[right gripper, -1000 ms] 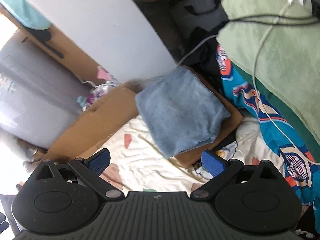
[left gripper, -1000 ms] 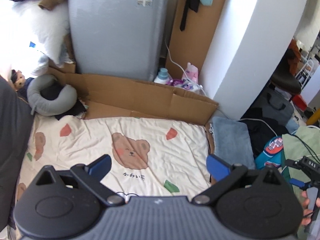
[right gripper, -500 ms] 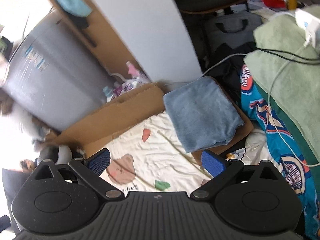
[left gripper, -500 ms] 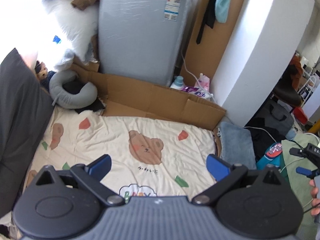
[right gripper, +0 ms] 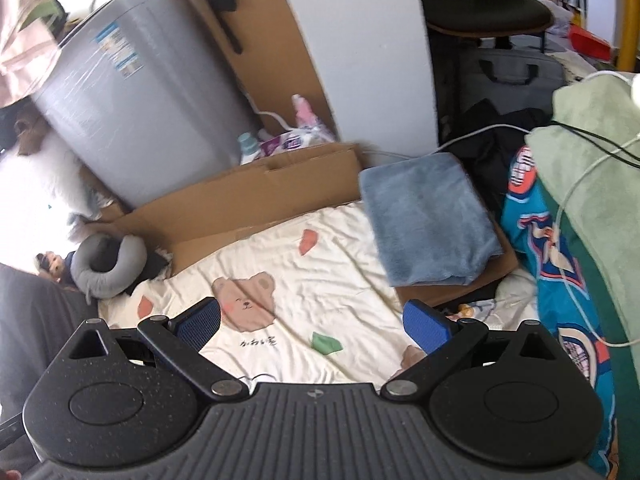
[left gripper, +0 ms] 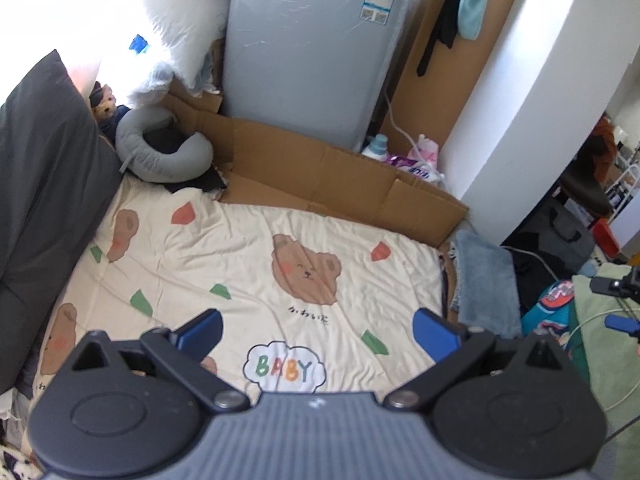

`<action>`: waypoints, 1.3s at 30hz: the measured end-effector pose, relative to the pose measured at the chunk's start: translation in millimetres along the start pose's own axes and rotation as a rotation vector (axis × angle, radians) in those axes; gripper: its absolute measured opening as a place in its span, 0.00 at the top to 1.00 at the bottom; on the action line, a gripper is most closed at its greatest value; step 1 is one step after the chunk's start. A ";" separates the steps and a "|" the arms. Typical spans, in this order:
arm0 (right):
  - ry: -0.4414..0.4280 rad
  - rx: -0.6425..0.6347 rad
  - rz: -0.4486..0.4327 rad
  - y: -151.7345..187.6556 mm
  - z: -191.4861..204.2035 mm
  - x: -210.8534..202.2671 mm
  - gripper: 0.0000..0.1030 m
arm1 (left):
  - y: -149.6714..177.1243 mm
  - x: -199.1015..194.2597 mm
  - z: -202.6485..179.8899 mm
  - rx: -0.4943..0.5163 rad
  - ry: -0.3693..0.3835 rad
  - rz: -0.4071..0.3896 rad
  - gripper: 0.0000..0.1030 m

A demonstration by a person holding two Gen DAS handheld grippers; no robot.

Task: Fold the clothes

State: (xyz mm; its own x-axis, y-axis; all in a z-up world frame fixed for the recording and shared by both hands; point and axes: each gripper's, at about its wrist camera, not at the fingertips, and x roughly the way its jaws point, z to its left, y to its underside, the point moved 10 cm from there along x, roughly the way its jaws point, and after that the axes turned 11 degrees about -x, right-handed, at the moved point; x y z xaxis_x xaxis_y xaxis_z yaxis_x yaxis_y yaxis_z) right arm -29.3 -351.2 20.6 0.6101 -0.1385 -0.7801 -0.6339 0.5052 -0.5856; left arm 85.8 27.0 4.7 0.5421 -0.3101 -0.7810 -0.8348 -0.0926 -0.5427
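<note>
Folded blue cloth (right gripper: 428,220) lies flat on a cardboard sheet (right gripper: 260,196), ahead and right of the right gripper (right gripper: 316,326). Long axis runs away from that gripper toward the white wall; near short edge faces the blue pads. In the left wrist view the same blue cloth (left gripper: 486,284) sits far right, just past the right-hand pad, long axis again running away from the camera.

Left gripper (left gripper: 318,334): fingers spread wide, nothing between them, held above the cream bear-print blanket (left gripper: 248,264) and looking down at its "BABY" cloud. Right gripper: fingers likewise spread wide and empty, above the same blanket (right gripper: 320,280), tilted down toward it.

Against half a second earlier: both cameras have pulled back and up. More blanket shows in the left view, the cloud print now whole. In the right view the grey appliance (right gripper: 136,112) looms larger and the cloth has slid rightward in frame. Finger spread unchanged on both.
</note>
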 end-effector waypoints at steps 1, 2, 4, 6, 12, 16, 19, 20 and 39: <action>-0.003 -0.004 0.006 2.6 3.0 2.7 0.02 | 2.4 2.2 1.0 -0.005 -0.003 0.002 0.01; -0.006 -0.009 0.012 5.3 6.1 5.4 0.02 | 4.9 4.5 2.0 -0.009 -0.007 0.004 0.01; -0.011 -0.027 0.023 10.8 12.0 10.5 0.02 | 9.8 9.0 4.1 -0.019 -0.014 0.008 0.01; -0.012 -0.048 0.035 16.4 16.2 15.8 0.02 | 14.2 13.1 6.0 -0.019 -0.031 0.007 0.01; -0.017 -0.099 0.067 30.8 26.4 28.7 0.02 | 32.6 24.0 10.4 -0.051 -0.079 0.008 0.01; -0.045 -0.157 0.085 38.2 35.8 32.1 0.02 | 41.7 30.6 11.2 -0.068 -0.083 0.008 0.01; -0.062 -0.207 0.099 43.7 42.8 34.5 0.02 | 46.2 35.8 11.5 -0.101 -0.085 0.015 0.01; -0.060 -0.218 0.104 45.7 43.5 35.5 0.02 | 47.7 37.6 11.6 -0.112 -0.086 0.018 0.01; -0.083 -0.338 0.229 83.3 51.0 49.6 0.02 | 84.4 61.3 -34.7 -0.013 -0.138 0.093 0.01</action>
State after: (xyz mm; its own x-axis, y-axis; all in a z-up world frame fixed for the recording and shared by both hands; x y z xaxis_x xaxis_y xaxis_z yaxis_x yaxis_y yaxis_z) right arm -27.6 -272.5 -55.6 0.4630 0.0209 -0.8861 -0.8695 0.2049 -0.4495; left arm 45.3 -32.6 -78.3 0.4697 -0.1852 -0.8632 -0.8827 -0.0821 -0.4627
